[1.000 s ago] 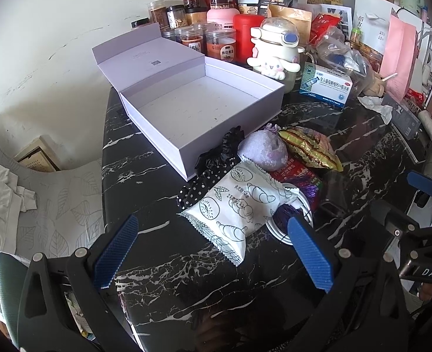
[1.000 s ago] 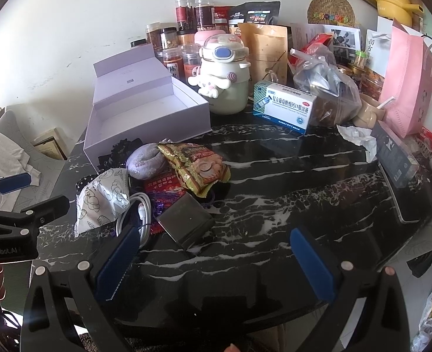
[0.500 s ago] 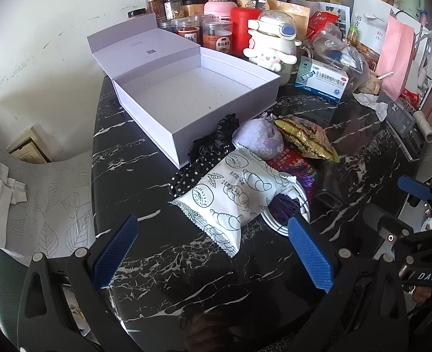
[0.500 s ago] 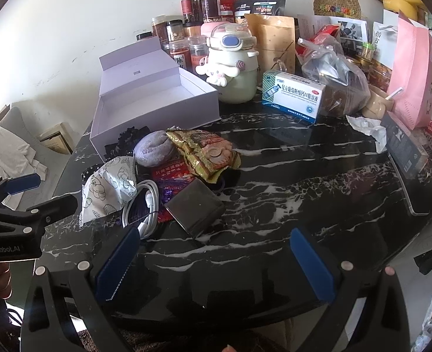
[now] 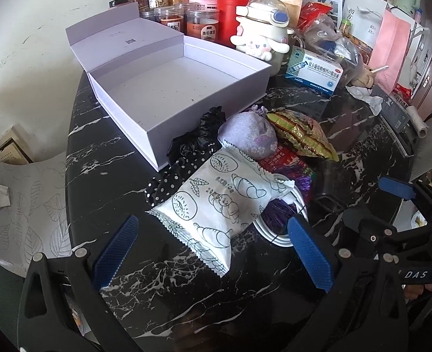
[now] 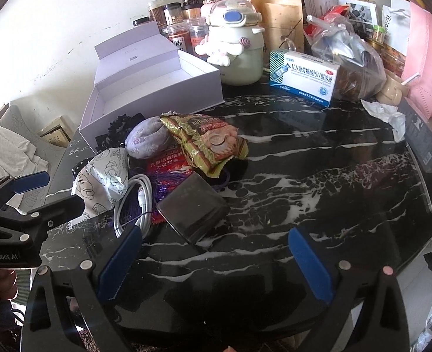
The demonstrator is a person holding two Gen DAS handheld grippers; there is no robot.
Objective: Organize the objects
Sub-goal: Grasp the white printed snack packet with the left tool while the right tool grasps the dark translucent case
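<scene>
While both of my grippers hover over the near edge of the black marble table [image 6: 318, 182], neither holds anything. My left gripper [image 5: 213, 252] has its jaws spread wide, with the white snack packet [image 5: 219, 202] lying between and just beyond the blue pads; the packet carries line drawings of croissants and some print too small to read. My right gripper [image 6: 213, 261] is equally wide open over bare table, just short of the dark flat case [image 6: 194, 208].

The loose items sit in one pile near the table's left edge: the white cable [image 6: 141, 202] touching the case, a red packet [image 6: 166, 164] with white Chinese print, a gold snack bag [image 6: 210, 143], a lilac pouch [image 6: 148, 140] and a black dotted scrunchie [image 5: 172, 180]. Behind the pile, at the far-left corner, stands the open lilac box [image 5: 169, 88], lid folded back, a small unreadable label on the lid.

Along the far edge stand a Cinnamoroll-style bottle [image 6: 236, 50] and a blue-and-white medicine carton [image 6: 304, 77] with Chinese lettering. My other tool reads "GenRobot.AI" in the right wrist view and "DAS" in the left.
</scene>
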